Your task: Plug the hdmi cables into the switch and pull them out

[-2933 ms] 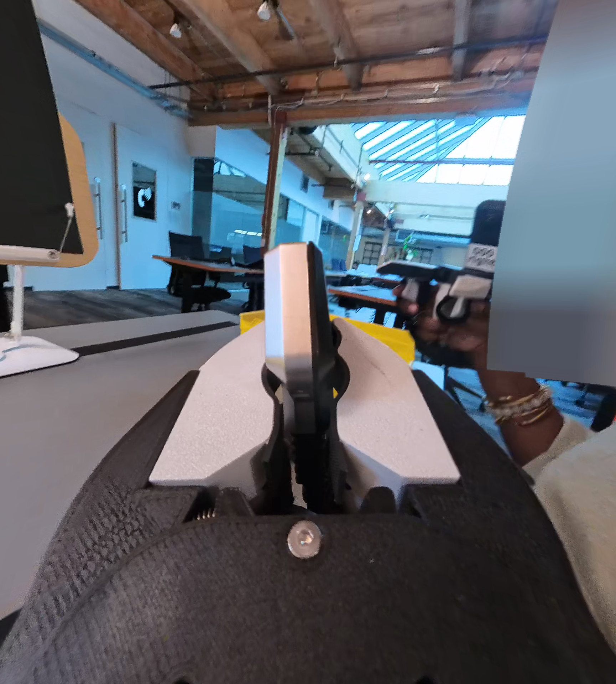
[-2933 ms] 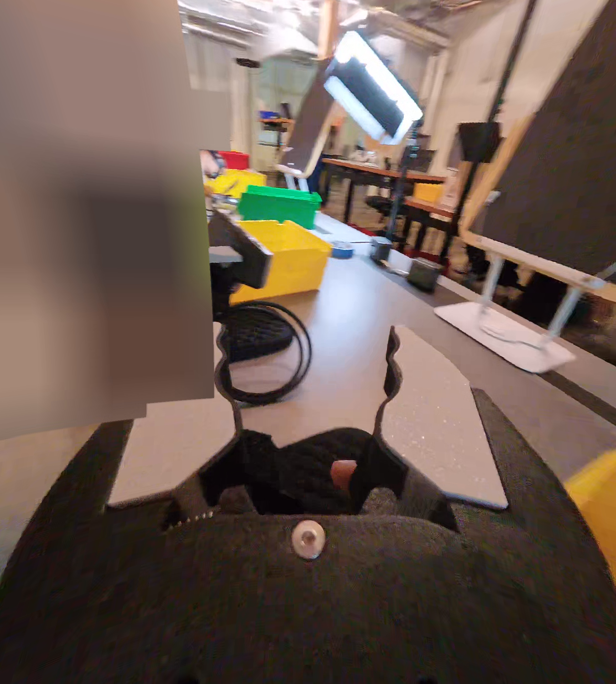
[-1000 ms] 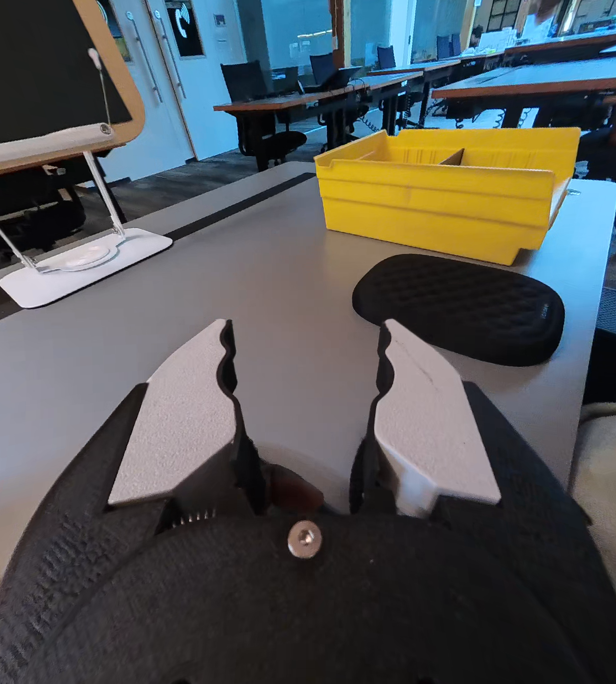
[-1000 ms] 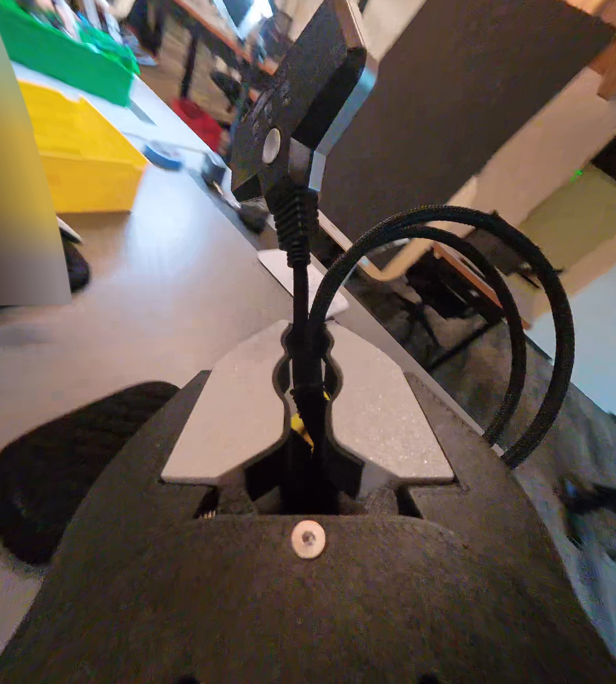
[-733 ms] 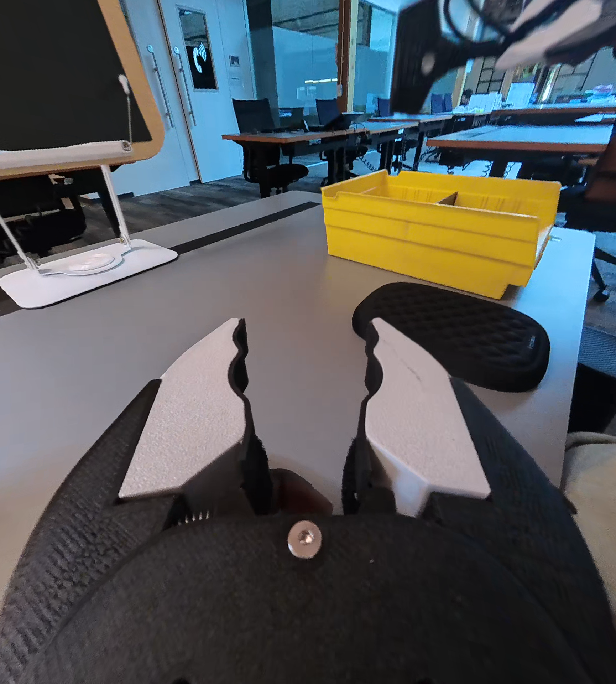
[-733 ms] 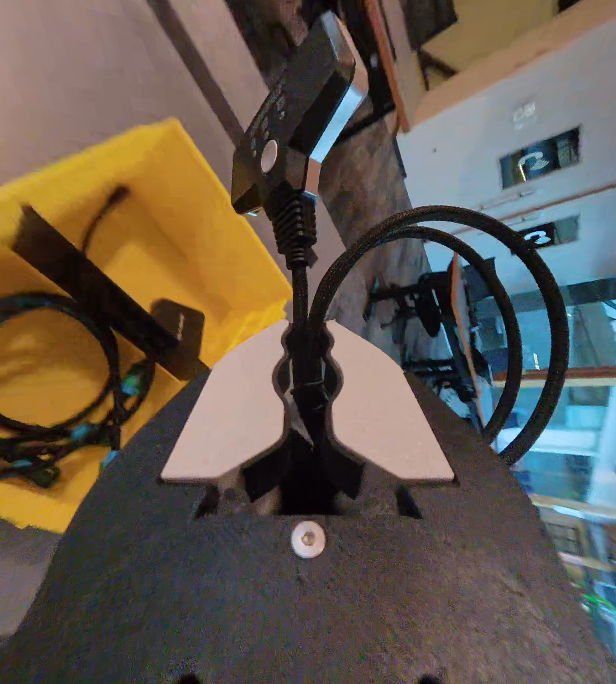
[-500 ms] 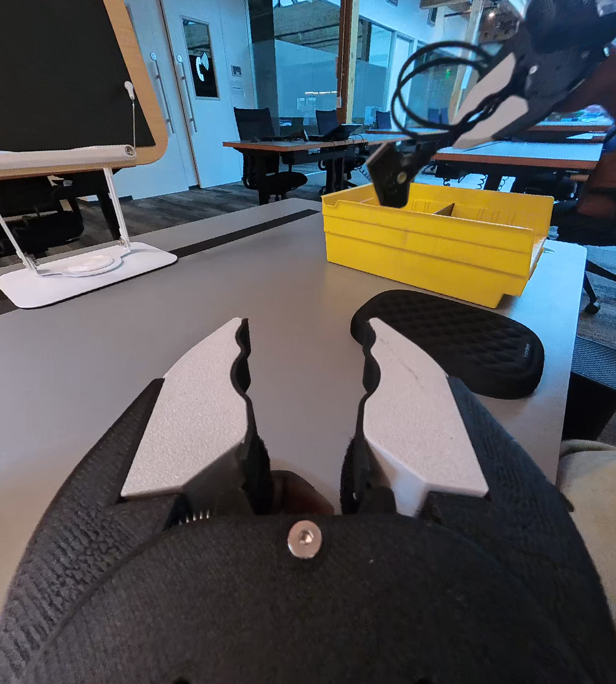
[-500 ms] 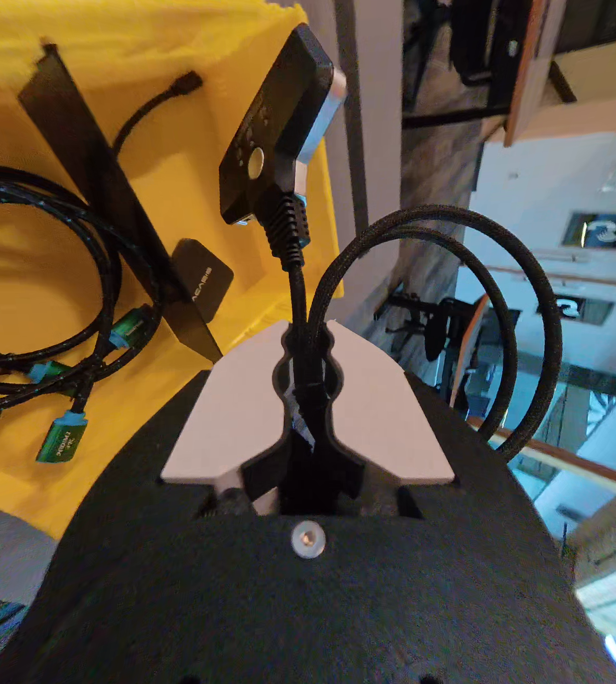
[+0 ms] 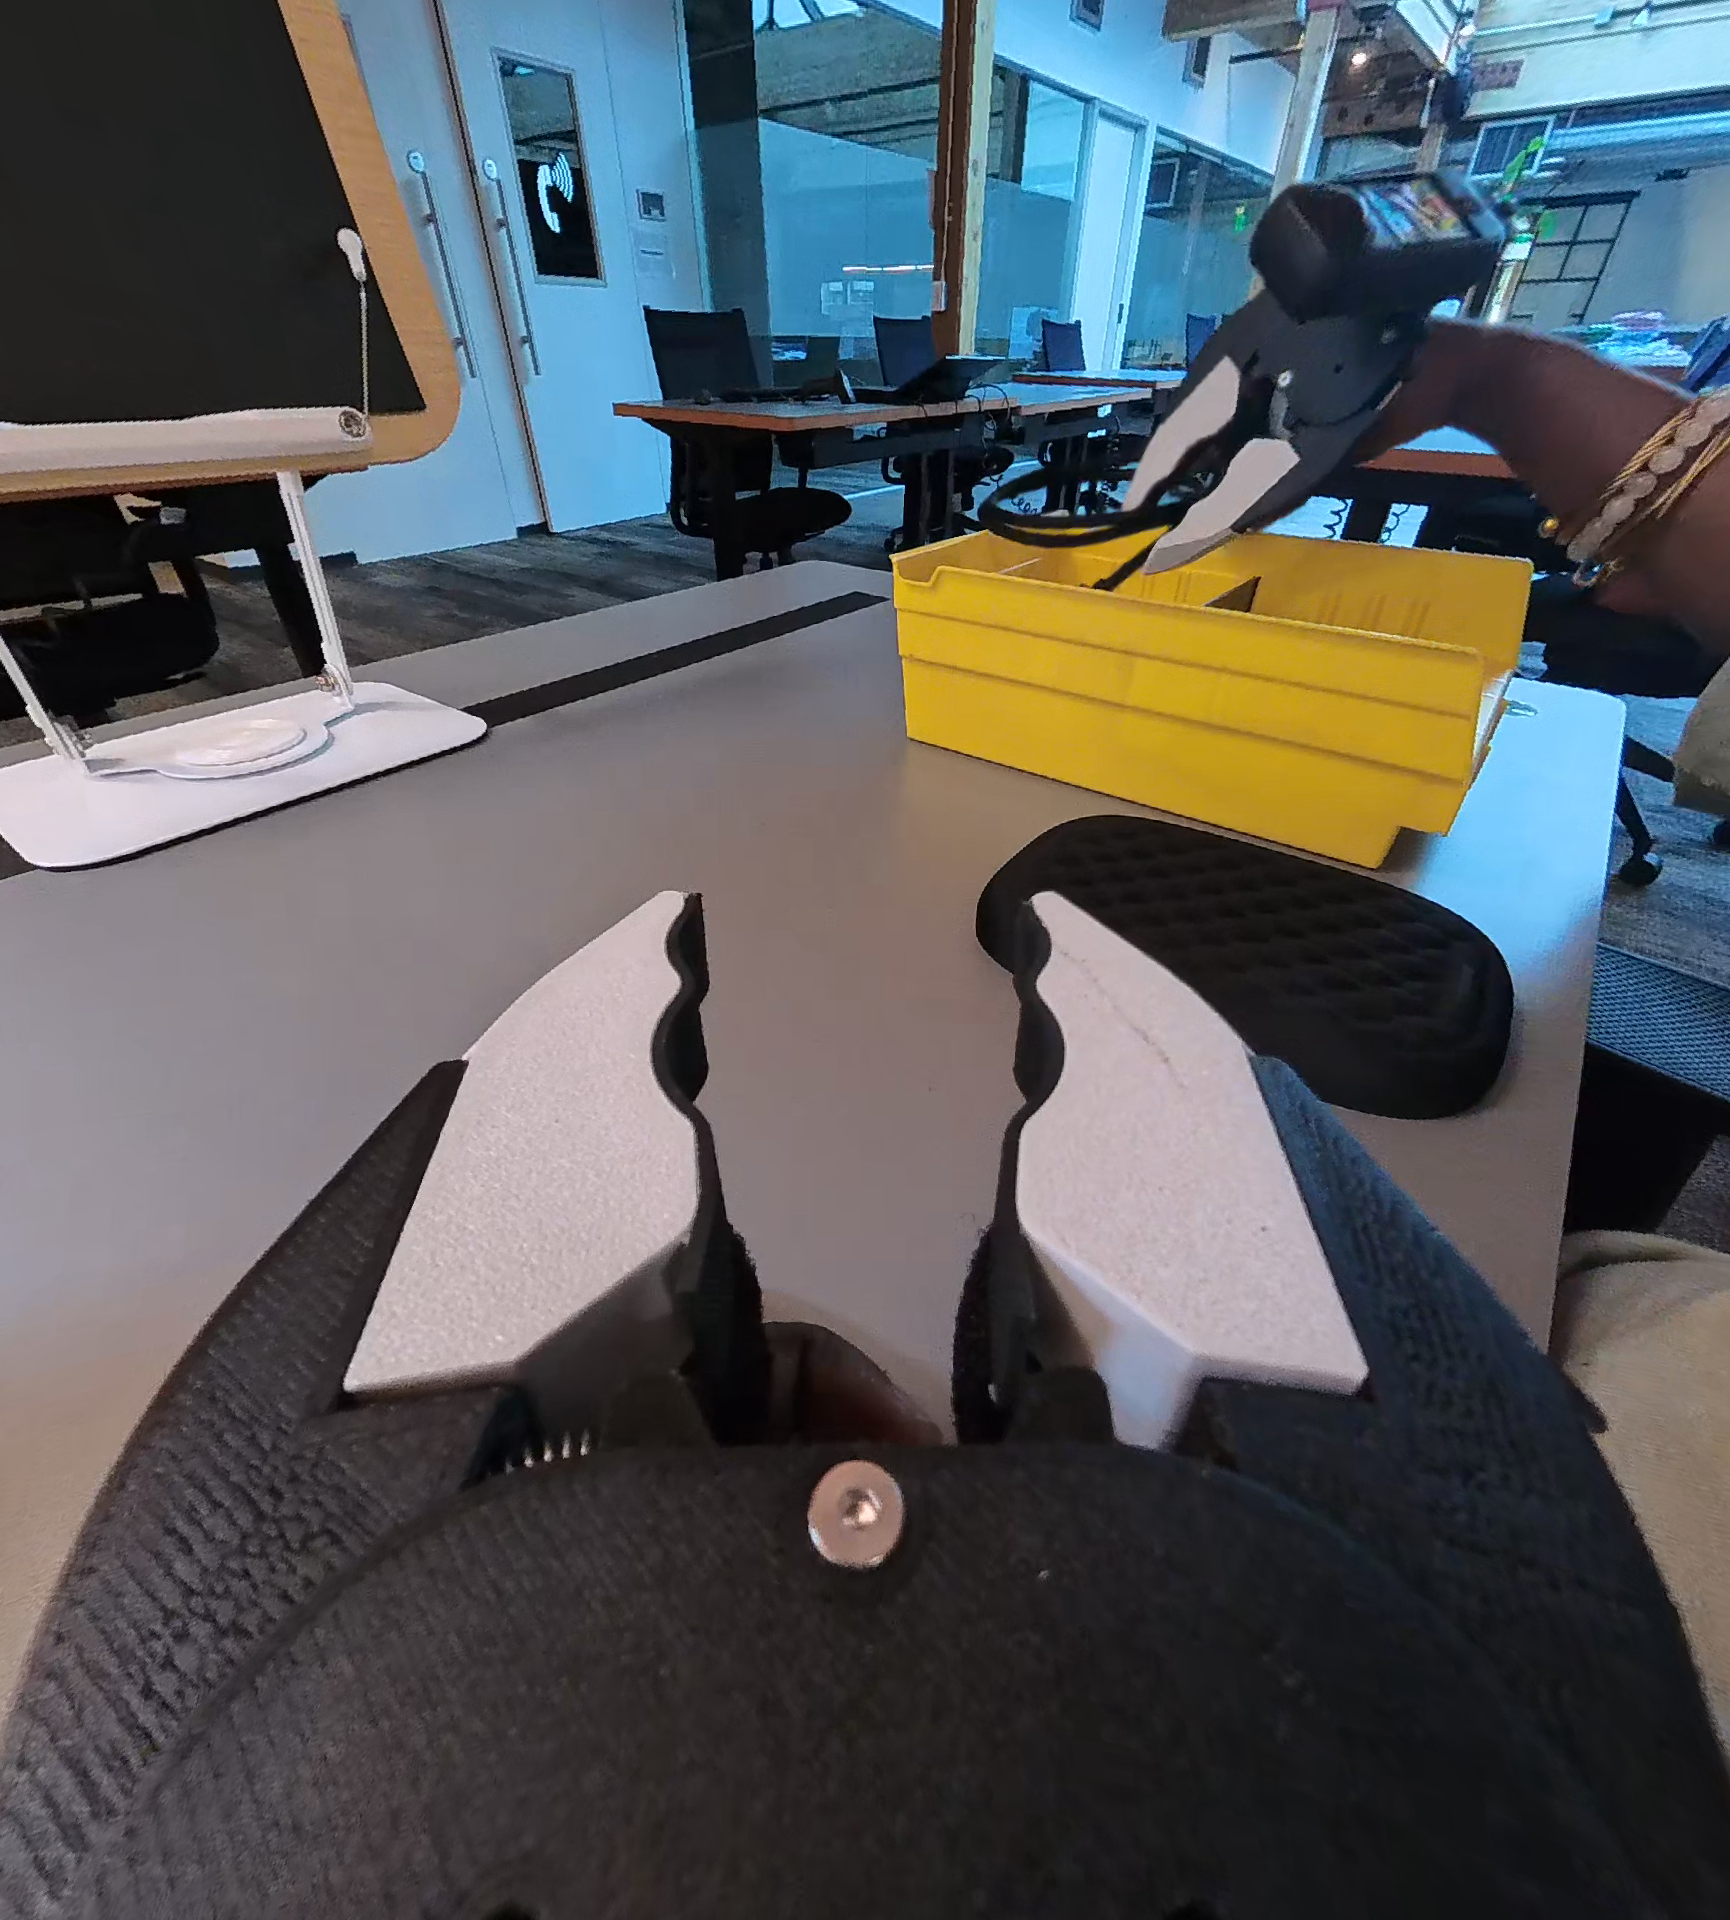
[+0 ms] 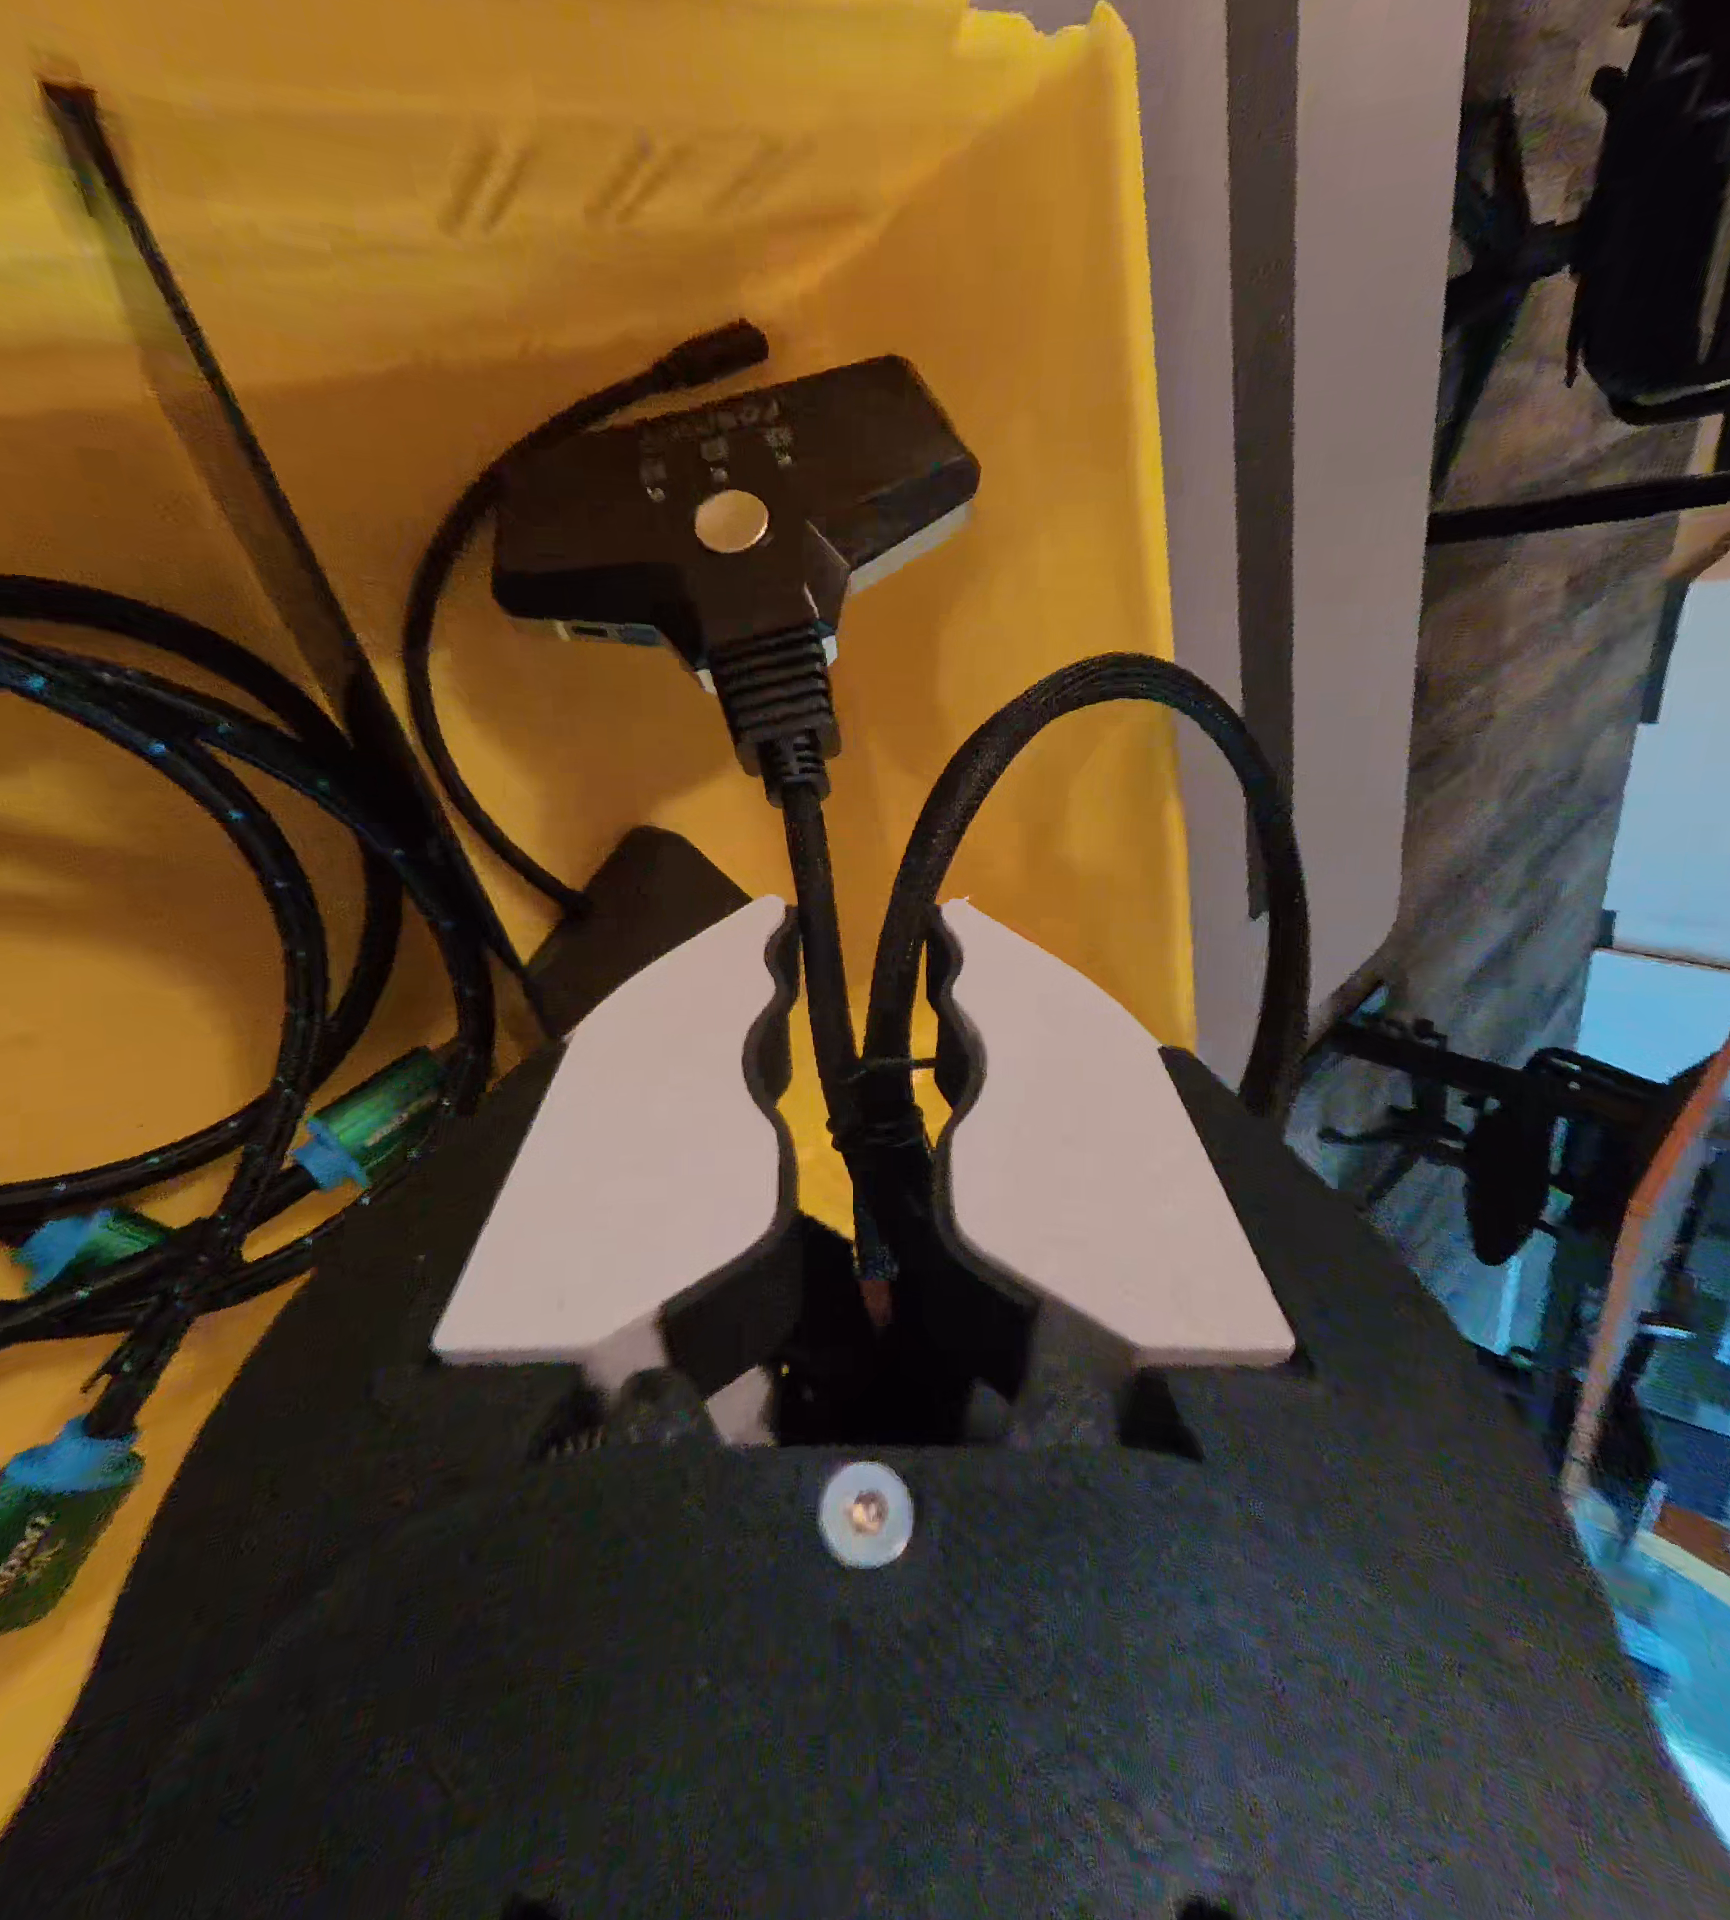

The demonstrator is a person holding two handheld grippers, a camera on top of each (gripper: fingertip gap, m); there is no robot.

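1 switch (image 10: 736, 499) | 1 yellow bin (image 10: 632, 208) | 2 claws: right claw (image 10: 861, 925), left claw (image 9: 856, 914)

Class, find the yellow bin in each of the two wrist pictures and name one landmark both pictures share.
Left wrist view: the yellow bin stands on the grey table, upper right, beyond the black pad.
Right wrist view: the bin's inside fills the upper left.
Shared landmark: the right claw over the bin, around the black looped cable.

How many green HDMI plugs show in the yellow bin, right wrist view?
3 green metal HDMI plugs, all in the yellow plastic bin's left compartment: nearest the divider, mid-left, bottom-left. Coiled cables may hide others.
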